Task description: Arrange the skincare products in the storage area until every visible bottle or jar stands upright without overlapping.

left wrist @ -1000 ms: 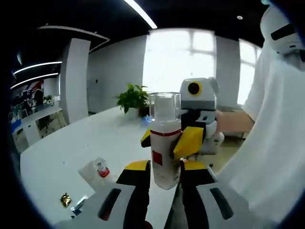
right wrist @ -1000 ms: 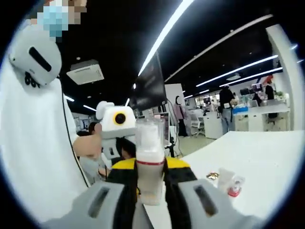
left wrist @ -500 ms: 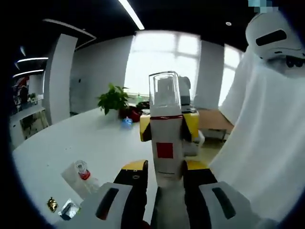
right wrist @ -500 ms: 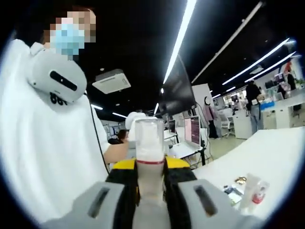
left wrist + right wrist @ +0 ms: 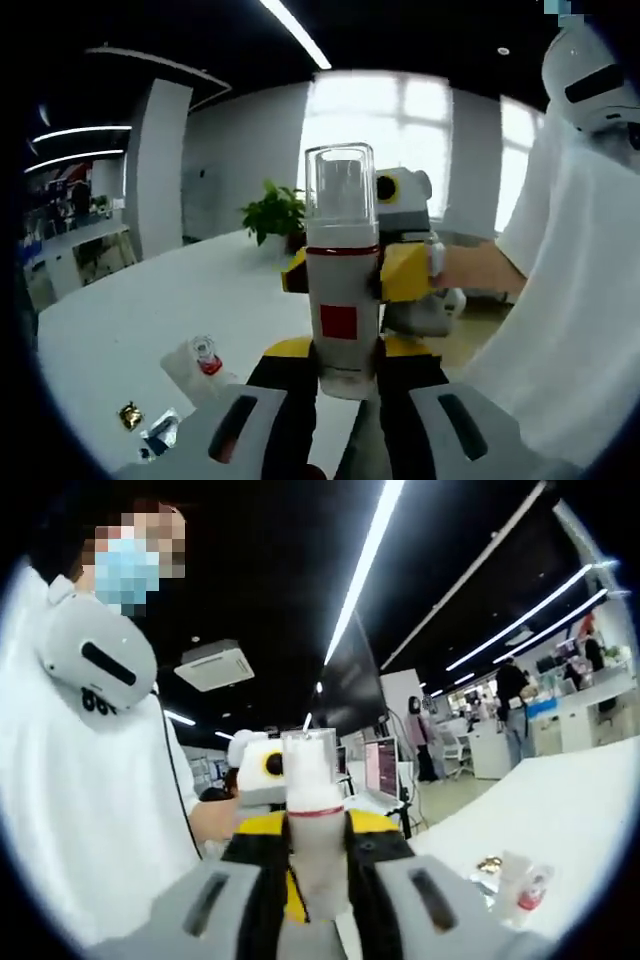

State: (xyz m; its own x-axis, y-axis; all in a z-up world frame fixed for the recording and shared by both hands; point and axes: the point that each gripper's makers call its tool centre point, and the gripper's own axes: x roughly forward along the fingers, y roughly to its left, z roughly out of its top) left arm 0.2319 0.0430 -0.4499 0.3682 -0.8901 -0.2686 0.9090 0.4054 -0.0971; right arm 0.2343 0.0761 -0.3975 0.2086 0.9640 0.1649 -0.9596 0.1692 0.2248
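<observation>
The left gripper [image 5: 345, 372] is clamping its jaws on the lower body of the pump bottle [image 5: 342, 280], and the right gripper [image 5: 318, 875] is clamping the same bottle [image 5: 313, 830] from the opposite side, so both pairs of jaws are grasping one thing between the person's hands. In the left gripper view the right gripper's yellow pads [image 5: 405, 272] are pressing the bottle's flanks just under its red band, above the left jaws' grip near the base.

The bottle is standing upright between the jaws, its long axis running straight up from them, clear cap on top and the red square label facing the left gripper's camera. It is being held in the air off the near edge of the bench [image 5: 150, 300], close to the person's white sleeve [image 5: 570, 330], not resting on anything.

Further out on the bench, toward its near edge, a small clear bottle with a red collar [image 5: 205, 358] is sitting beside a gold-wrapped item [image 5: 130, 415]; whether that small bottle is standing or leaning I cannot tell.

Judging from this, the coming move is turning on a downward set-down: with the axis already vertical, the bottle is needing only a bare patch of bench beneath it, apart from the small bottle. Both hands are equally near.
</observation>
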